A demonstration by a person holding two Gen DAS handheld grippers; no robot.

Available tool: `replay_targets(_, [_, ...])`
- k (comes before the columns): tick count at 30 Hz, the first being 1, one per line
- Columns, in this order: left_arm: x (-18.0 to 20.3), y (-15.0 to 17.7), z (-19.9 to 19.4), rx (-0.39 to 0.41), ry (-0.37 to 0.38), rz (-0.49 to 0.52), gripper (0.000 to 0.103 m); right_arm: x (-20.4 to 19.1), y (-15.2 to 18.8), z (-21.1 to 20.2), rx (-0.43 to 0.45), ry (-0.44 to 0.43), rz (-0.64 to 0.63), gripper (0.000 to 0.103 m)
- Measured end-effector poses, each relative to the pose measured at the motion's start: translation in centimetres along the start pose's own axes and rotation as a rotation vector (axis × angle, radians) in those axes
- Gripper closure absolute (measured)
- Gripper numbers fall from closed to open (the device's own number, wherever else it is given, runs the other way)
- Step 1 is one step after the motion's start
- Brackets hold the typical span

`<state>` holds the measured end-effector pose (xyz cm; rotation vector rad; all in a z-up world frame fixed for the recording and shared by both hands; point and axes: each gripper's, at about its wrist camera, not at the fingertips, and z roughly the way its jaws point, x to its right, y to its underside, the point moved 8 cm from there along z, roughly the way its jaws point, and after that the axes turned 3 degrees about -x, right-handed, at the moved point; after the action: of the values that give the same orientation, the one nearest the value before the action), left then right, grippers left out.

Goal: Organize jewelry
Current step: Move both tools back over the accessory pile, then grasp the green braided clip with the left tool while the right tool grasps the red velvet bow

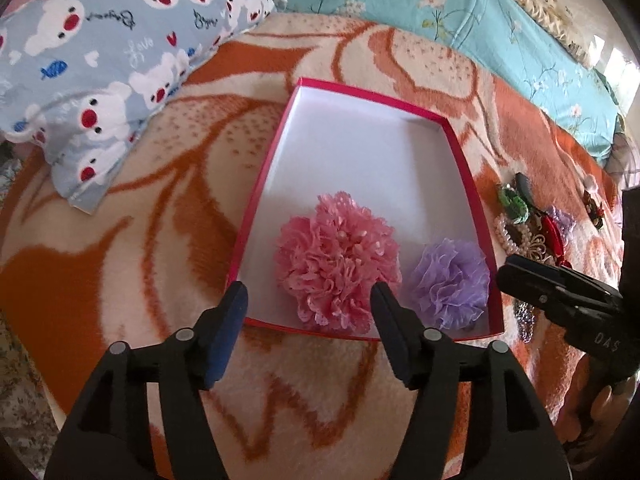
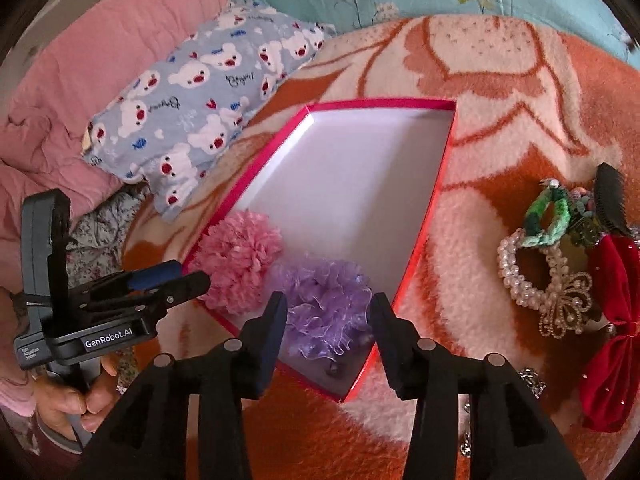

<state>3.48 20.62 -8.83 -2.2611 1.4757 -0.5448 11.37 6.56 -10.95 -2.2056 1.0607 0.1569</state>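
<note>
Lying on an orange-and-cream blanket, a shallow red box with a white floor holds two ruffled fabric flowers at its near end; the rest of its floor is bare white. At the far left edge of the blanket, a blue pillow printed with white bears rests beside the box's left wall, with a pink quilt behind it in the right wrist view and a teal floral sheet along the blanket's far edge.

The left gripper hovers over the box's near left corner, its fingers spread apart with nothing between the pads; the pink flower sits just beyond them, not touched. In the right wrist view a hand grips this gripper's handle at the lower left.

Next to the pink flower, toward the box's near right corner, lies the smaller lilac flower, the two blooms touching or nearly so. The right gripper stands over it with fingers spread, one on each side of the bloom; the pads do not appear to press it.

Outside the box's right wall, on the right part of the blanket, the remaining jewelry lies in a cluster: a green woven bracelet, a pearl bracelet, a beaded butterfly ornament, a black hair comb and a red velvet bow, with a bit of silver chain near the blanket's near edge
</note>
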Motion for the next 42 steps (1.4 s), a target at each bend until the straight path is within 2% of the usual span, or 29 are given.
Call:
replay_targets(3, [0.3,-0.3,-0.8,0.022,-0.001,-0.003,0.029,0.4,0.0,-1.4,0.023,-0.005,0.014,0.056])
replay_targets(5, [0.7,-0.5,-1.3,0.031,0.006,-0.003,0.029,1.1,0.1,-2.5,0.041,-0.003,0.035,0.051])
replay_targets(10, [2.8,-0.8,-2.1,0.045,0.040,0.023,0.029,3.4,0.7,-5.3,0.077,0.023,0.071,0.051])
replay_targets(16, [6.7,-1.2,-2.8,0.057,0.095,0.078,0.029,7.8,2.4,-9.1,0.121,0.087,0.146,0.051])
replay_targets(23, [11.0,-1.1,-2.1,0.037,0.148,0.131,0.029,13.2,3.7,-12.5,0.163,0.162,0.234,0.050])
replay_targets(31, [16.1,-1.9,0.2,-0.008,0.218,0.187,0.029,16.2,4.2,-12.1,0.153,0.183,0.284,0.047])
replay_targets(37, [18.9,-3.0,2.1,-0.029,0.220,0.250,0.029,16.4,3.7,-10.6,0.131,0.164,0.273,0.047])
replay_targets(42, [20.9,-4.5,4.5,-0.063,0.237,0.275,0.029,16.9,3.3,-9.3,0.103,0.164,0.262,0.040])
